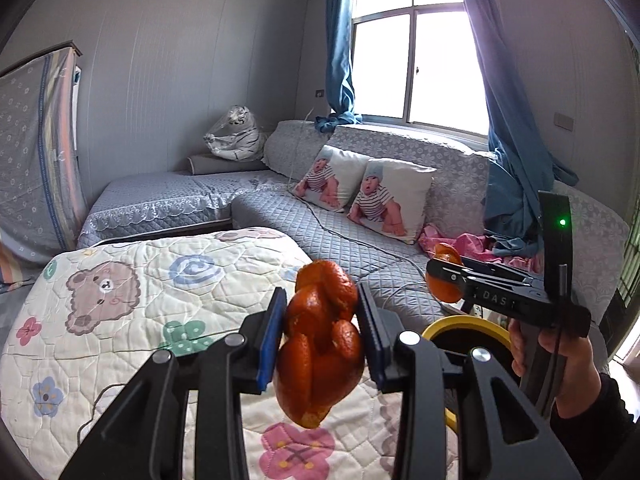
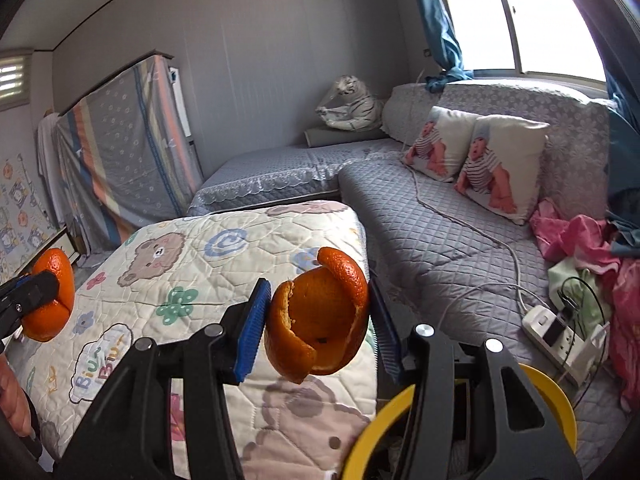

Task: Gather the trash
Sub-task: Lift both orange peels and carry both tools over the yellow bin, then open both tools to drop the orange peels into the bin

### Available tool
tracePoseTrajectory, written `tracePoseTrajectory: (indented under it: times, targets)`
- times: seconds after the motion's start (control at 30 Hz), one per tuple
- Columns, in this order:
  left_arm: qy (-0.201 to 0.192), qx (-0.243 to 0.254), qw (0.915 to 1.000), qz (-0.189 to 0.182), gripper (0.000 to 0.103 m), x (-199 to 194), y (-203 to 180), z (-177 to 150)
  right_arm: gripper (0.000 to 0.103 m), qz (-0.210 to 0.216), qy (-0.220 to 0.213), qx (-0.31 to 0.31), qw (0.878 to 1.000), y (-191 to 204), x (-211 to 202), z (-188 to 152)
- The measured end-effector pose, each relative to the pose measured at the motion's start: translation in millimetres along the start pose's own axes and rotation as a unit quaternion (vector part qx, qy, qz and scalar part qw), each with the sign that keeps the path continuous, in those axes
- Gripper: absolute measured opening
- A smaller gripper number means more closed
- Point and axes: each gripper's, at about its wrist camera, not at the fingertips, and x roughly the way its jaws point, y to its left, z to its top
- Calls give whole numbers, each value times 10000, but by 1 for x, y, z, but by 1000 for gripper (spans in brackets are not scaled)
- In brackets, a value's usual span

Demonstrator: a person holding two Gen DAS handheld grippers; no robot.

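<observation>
Now each gripper (image 1: 322,336) (image 2: 318,322) clamps orange peel (image 1: 320,344) (image 2: 320,316).

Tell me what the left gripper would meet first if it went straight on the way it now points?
Probably the grey sofa: the left gripper, shut on an orange peel, points past the cartoon quilt. Depth is uncertain.

Bright blown-out window (image 1: 404,64) daylight, sharp focus, dark fisheye-warped corners
</observation>
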Motion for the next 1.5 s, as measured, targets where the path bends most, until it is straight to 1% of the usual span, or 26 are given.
tracePoseTrajectory:
  times: [0.13, 0.33, 0.4, 0.47, 0.63, 0.73, 0.8, 1.0, 1.1, 1.3, 1.4, 1.5]
  targets:
    - [53, 96, 9995, -305, 34, 16, -26, 4, 47, -427, -128, 288, 9986, -36, -22, -11]
    - [192, 217, 9967, -757, 34, 42, -62, 14, 47, -822, -234, 779, 9933, -85, -52, -30]
    - [177, 277, 9956, -881, 34, 48, -76, 19, 47, -979, -307, 891, 9907, -98, -63, -34]
    - [133, 399, 9950, -910, 34, 54, -91, 24, 47, -1126, -358, 954, 9884, -108, -72, -38]
    - [249, 521, 9916, -1161, 34, 72, -122, 29, 47, -1292, -476, 1188, 9833, -129, -91, -48]
    - [377, 572, 9888, -1329, 34, 87, -137, 27, 47, -1345, -484, 1279, 9814, -137, -97, -55]
    - [427, 622, 9880, -1348, 34, 98, -145, 21, 47, -1378, -464, 1357, 9800, -144, -97, -60]
    - [909, 581, 9808, -1622, 34, 131, -157, -6, 48, -1297, -266, 1669, 9771, -163, -88, -82]
    - [939, 713, 9790, -1664, 34, 140, -163, -19, 48, -1241, -175, 1784, 9759, -171, -80, -92]
    - [1397, 739, 9684, -1928, 34, 162, -170, -42, 48, -1045, 113, 2174, 9704, -192, -62, -108]
    - [1533, 902, 9651, -1923, 34, 170, -177, -54, 48, -989, 201, 2353, 9667, -201, -56, -113]
    - [1815, 901, 9599, -1938, 34, 178, -180, -65, 48, -909, 270, 2461, 9646, -206, -51, -115]
